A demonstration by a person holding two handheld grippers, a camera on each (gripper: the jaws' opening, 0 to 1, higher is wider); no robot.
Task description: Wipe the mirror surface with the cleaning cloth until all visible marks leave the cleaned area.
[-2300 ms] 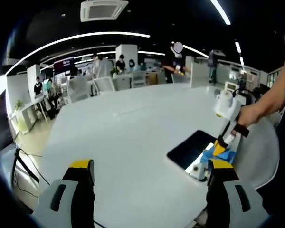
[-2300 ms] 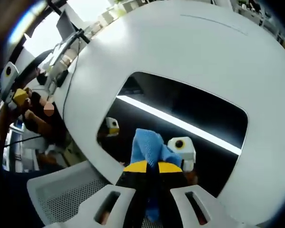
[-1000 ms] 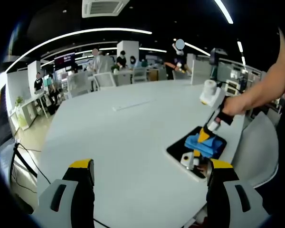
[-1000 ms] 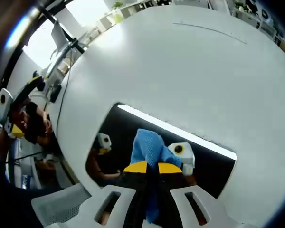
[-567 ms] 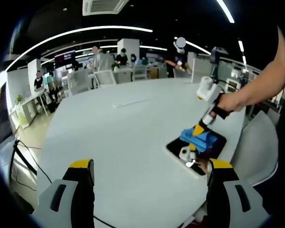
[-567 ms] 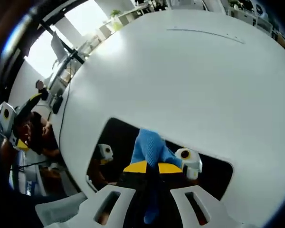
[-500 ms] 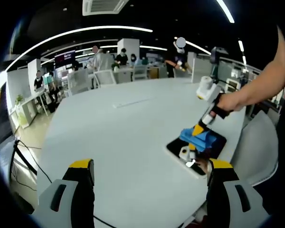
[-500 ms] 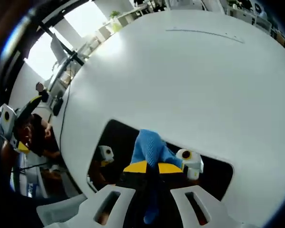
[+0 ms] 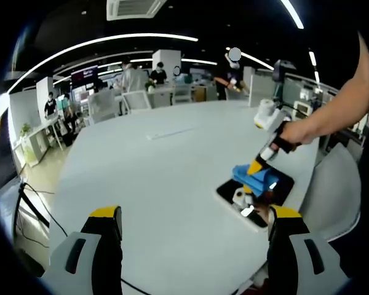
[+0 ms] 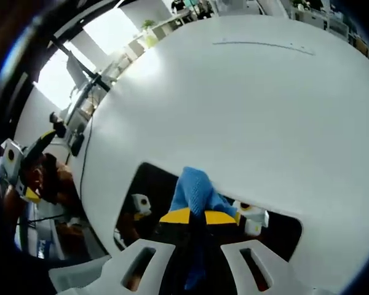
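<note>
On the white table, near its edge on the person's right side, lies the dark mirror. The right gripper has its jaws closed tight on the blue cleaning cloth, and the cloth presses on the glass close to the mirror's far edge. The left gripper hovers apart above the table with its jaws wide and nothing between them. To wipe well, it seems best to keep the cloth flat on the glass with even pressure, to make overlapping passes, and to stay inside the mirror's border so it does not slide.
</note>
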